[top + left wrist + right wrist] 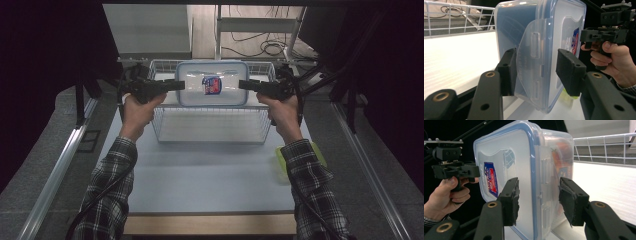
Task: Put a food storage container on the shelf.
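Left hand (136,111), plaid sleeve: grips the left claw (176,85), whose black jaws point rightward at the left end of the container. In the left gripper view the left claw (536,72) stands moderately wide, one pad on either side of the container's end latch flap; the inner pad appears to touch the flap while the outer pad stands just clear of it, so a firm hold cannot be confirmed.

Clear rectangular plastic container with blue-rimmed lid and red-and-blue label (212,83): held level between the two claws, above the basket's far half. In the gripper views the container (541,45) (524,170) shows edge-on, lid face toward the black surround; orange contents show dimly through the wall in the right gripper view, kind uncertain.

White wire basket, rectangular, open-topped (210,131): rests on the pale grey-blue tabletop (210,175) at its far centre, under the container. Its rails show in the left gripper view (456,17) and the right gripper view (604,145).

Right hand (284,114), plaid sleeve: grips the right claw (246,85), jaws pointing leftward at the container's right end. In the right gripper view the right claw (539,195) stands moderately wide, pads on either side of the end latch with a gap at each.

Yellow-green plastic item (280,160): lies on the tabletop's right edge, partly beneath the right sleeve.
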